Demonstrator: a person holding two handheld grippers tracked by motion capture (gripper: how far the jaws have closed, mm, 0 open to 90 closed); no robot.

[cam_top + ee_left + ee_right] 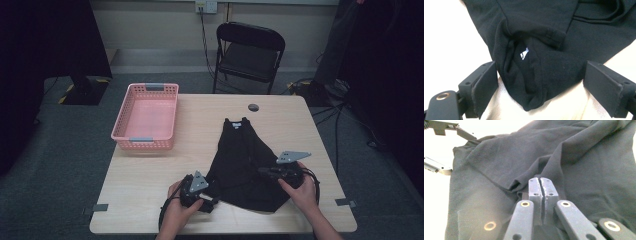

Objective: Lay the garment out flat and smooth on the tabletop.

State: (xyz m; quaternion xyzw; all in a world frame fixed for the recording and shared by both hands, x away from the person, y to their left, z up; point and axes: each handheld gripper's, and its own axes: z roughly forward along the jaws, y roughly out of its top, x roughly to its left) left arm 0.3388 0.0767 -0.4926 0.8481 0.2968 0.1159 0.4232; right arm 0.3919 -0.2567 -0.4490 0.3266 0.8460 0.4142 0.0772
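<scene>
A black garment (pixel 245 160) lies spread on the wooden table (pixel 150 200), neck end pointing away from me. My left gripper (pixel 211 199) is at its near left corner, and in the left gripper view (pixel 541 82) its jaws stand wide apart with that bunched corner (pixel 536 75) and a small white tag between them. My right gripper (pixel 267 171) lies on the garment's right side. In the right gripper view (pixel 540 182) its jaws are pressed together, pinching a raised fold of the cloth (pixel 574 157) at their tips. The left gripper (pixel 461 155) also shows there at the top left.
A pink plastic basket (pixel 145 142) stands at the table's far left corner. A dark round hole (pixel 253 107) is in the tabletop behind the garment. A black folding chair (pixel 250 50) stands beyond the far edge.
</scene>
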